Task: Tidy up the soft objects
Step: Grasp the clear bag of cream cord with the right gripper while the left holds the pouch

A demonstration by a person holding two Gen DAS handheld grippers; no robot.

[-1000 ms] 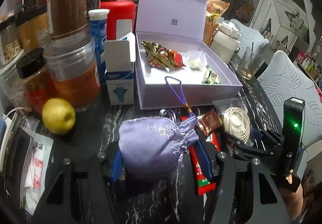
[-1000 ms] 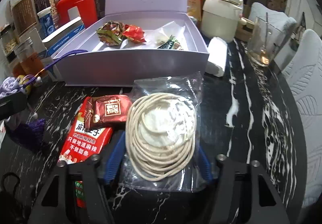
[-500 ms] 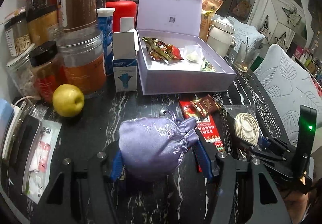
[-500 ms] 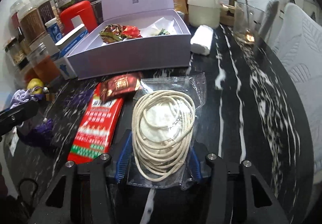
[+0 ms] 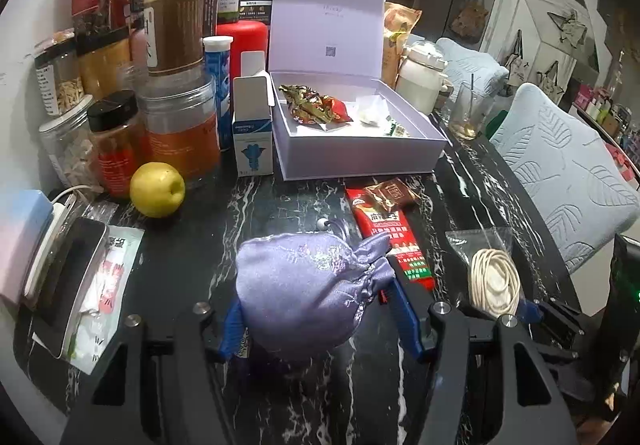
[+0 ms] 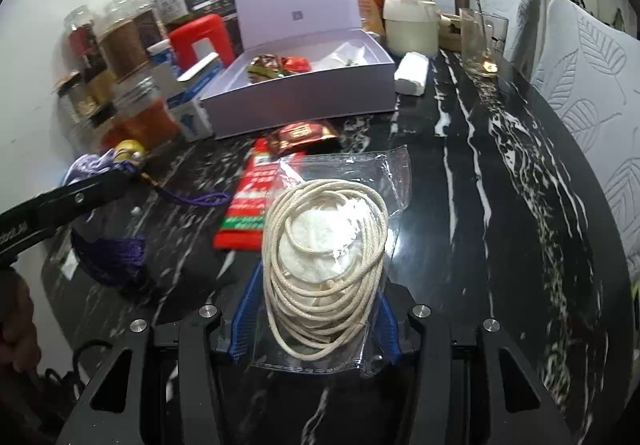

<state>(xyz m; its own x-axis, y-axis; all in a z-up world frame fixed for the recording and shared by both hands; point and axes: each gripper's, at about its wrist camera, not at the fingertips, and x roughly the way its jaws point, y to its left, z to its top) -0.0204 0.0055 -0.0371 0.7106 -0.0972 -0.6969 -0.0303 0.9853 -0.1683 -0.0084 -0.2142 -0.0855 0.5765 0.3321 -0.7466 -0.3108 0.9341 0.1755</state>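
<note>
The lavender box [image 5: 360, 157] lies open ahead of both claws, across the dark surface [image 6: 500, 205]. The left claw [image 5: 316, 325] is clamped on the purple pouch [image 5: 308, 285], the right claw [image 6: 316, 329] on the bagged cord coil [image 6: 324, 265]. Both bundles have lifted and drawn back from the box, and the right jaws have just closed tighter.

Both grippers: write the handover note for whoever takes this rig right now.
Left gripper: shut on the purple pouch, lifted off the table.
Right gripper: jaws have just been closing, shut on the bagged cord coil.
Lavender box: open, snack packets already inside.
Left: both held items, plus the red packet and brown packet lying before the box, probably go in.
</note>
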